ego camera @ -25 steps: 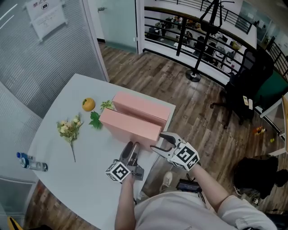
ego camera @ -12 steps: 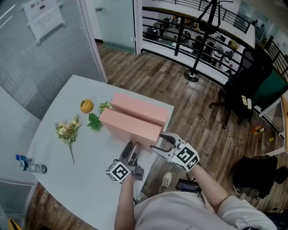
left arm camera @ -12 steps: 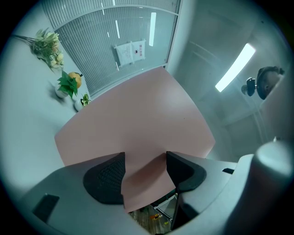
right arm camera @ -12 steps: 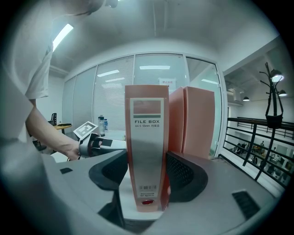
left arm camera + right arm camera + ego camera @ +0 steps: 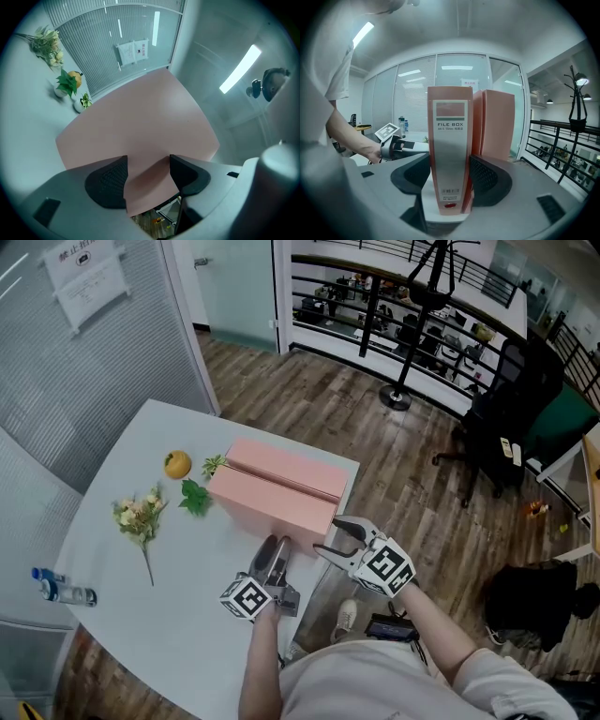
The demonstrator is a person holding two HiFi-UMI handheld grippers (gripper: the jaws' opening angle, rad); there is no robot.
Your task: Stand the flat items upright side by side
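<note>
Your right tongs (image 5: 328,533) clamp the near pink file box (image 5: 264,502) at its spine end; left tongs (image 5: 278,546) gape wide at its broad side, holding nothing.

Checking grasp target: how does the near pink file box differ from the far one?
The near file box sits in the jaws of the right gripper, pads on its spine end; no gripper holds the far file box.
In the right gripper view the near file box shows a spine label, the far file box none.
Both: pink, upright, side by side.
</note>
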